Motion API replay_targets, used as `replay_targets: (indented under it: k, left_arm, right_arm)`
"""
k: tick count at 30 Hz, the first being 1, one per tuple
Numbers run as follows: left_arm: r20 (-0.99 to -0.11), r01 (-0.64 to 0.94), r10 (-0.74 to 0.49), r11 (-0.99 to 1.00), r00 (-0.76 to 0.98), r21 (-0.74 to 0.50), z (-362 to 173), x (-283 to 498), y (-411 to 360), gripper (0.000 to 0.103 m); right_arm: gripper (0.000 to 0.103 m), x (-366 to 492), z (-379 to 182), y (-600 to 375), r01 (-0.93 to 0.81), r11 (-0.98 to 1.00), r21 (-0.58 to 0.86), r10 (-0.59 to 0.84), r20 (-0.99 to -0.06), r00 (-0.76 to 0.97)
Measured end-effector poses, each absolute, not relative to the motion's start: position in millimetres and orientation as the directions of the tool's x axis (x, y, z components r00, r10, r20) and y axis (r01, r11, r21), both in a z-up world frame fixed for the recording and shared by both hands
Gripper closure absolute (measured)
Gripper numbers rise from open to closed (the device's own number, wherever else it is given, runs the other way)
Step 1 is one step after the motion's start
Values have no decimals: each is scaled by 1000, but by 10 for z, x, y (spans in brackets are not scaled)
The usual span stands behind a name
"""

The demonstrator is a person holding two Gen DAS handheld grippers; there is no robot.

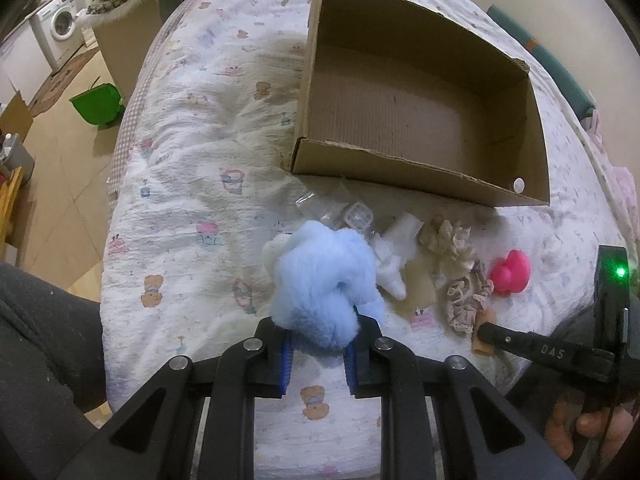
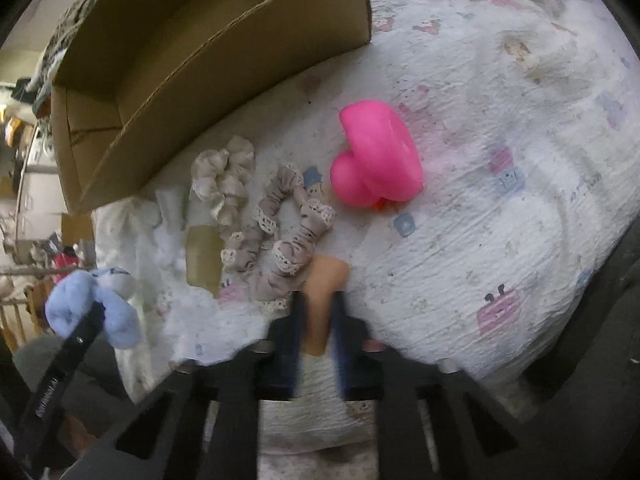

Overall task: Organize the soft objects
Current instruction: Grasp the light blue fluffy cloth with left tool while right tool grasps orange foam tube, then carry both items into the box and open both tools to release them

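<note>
My left gripper (image 1: 318, 334) is shut on a fluffy light-blue plush toy (image 1: 326, 276) at the near edge of the bed; it also shows in the right wrist view (image 2: 92, 308). My right gripper (image 2: 318, 312) is shut on a peach-coloured soft piece (image 2: 324, 296), also seen in the left wrist view (image 1: 482, 334). An open empty cardboard box (image 1: 420, 120) lies behind the objects. Between lie a pink rubber duck (image 2: 376, 160), a lace-trimmed grey scrunchie (image 2: 276, 236), a beige scrunchie (image 2: 224, 180) and a white soft item (image 1: 394, 260).
Clear plastic packaging (image 1: 348, 212) lies in front of the box. The bed has a white printed quilt (image 1: 192, 168). Left of the bed are tiled floor, a green bin (image 1: 98, 104) and a washing machine (image 1: 58, 24).
</note>
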State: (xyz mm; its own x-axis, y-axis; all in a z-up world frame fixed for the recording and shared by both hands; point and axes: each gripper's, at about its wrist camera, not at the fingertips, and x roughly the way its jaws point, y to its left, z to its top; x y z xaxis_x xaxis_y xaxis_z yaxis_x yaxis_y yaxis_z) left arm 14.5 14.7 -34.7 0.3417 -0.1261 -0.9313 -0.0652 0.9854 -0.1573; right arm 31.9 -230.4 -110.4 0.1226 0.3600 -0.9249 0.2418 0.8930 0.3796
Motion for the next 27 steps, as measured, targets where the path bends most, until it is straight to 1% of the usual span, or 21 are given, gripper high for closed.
replay_targets:
  k: [6, 11, 17, 20, 27]
  left_arm:
    - [-930, -71, -115, 986, 350, -148, -331, 140, 156, 85]
    - [-926, -66, -92, 990, 367, -125, -306, 135, 135, 85]
    - [-917, -72, -68, 992, 393, -104, -239, 134, 153, 85]
    - [-905, -69, -51, 994, 422, -88, -128, 166, 160, 85]
    - [-866, -13, -41, 998, 499, -55, 209, 287, 79, 85]
  right_arm:
    - [96, 185, -812, -2268, 211, 881, 425, 382, -899, 215]
    - [96, 205, -576, -2255, 156, 855, 494, 427, -843, 327]
    - [96, 259, -309, -2322, 87, 846, 526, 444, -785, 432]
    - [96, 283, -134, -2389, 44, 851, 523, 442, -759, 478]
    - [96, 438, 277, -2475, -50, 885, 463, 403, -707, 581]
